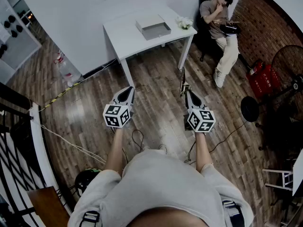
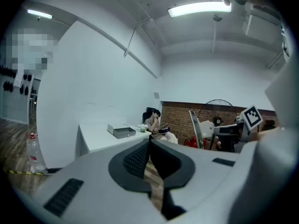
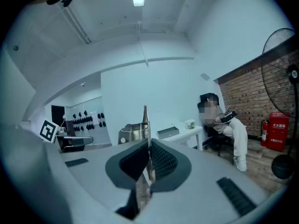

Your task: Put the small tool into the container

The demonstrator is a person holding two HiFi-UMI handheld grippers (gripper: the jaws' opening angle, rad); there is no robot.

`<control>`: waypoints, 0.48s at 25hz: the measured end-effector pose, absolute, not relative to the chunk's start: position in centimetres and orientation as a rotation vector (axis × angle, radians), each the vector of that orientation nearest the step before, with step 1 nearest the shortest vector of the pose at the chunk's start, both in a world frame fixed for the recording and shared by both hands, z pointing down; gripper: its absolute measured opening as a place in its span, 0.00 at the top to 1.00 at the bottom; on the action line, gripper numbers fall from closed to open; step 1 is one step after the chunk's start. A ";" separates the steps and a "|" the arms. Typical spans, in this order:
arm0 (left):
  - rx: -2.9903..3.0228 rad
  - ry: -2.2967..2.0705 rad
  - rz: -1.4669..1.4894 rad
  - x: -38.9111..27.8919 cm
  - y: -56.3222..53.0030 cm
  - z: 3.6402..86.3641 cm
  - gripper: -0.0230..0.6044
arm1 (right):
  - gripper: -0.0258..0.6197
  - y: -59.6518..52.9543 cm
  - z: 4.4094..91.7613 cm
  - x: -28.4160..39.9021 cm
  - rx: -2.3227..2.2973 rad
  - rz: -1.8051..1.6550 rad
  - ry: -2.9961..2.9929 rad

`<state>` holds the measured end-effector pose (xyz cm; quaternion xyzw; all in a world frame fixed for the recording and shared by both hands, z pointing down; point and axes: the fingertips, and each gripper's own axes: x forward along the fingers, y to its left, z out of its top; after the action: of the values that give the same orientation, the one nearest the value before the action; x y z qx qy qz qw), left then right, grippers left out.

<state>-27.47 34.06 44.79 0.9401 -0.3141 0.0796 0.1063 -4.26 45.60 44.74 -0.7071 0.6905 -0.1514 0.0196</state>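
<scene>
Right gripper point(image 1: 186, 92) is clamped on the small tool point(image 3: 145, 118). In the right gripper view the pads press in on its lower end and most of its length sticks out past the tips, pointing toward the table point(image 1: 124, 39). Left gripper point(image 1: 128, 92) has its jaws together w/ nothing btwn them, level w/ the right one and on the table's near side.

Both grippers are well short of the table, out over the wood floor in front of it. The container point(image 1: 153, 26), a shallow grey open-top box, sits on the table toward its far edge. A small bunch of white flowers point(image 1: 184, 22) is at the table's right corner, just beside the box. A seated person point(image 1: 218, 18) is off the table's right end, clear of the path.

Handling, judged from its look: the tool reads as slim bare metal, so prob light, stiff and smooth. No crush risk, but slippery in the pads. W/ the grip so near one end, the long free part could swing or pivot on a quick move, so a grip nearer the middle would be steadier. If it stays as is, carry it slow and level.

The box wall looks low. Best to bring the tip down inside it, close to the floor of the box, before letting go, since a hard thin piece dropped from above the table could bounce out or skid toward the flowers
</scene>
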 end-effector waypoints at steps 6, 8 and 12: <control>2.766 -0.927 0.236 -27.2 33.9 44.8 0.94 | 0.95 45.1 44.7 -4.0 -2.187 -0.468 2.149; 2.765 -0.931 0.237 -27.1 34.0 44.8 0.94 | 0.95 45.1 44.8 -3.9 -2.183 -0.465 2.153; 2.765 -0.940 0.238 -26.5 34.0 44.8 0.94 | 0.95 44.8 44.5 -3.5 -2.157 -0.455 2.154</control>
<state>-26.48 33.97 44.83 0.9384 -0.3189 0.0808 0.1057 -3.45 44.84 44.52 -0.6995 0.6986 -0.1476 0.0300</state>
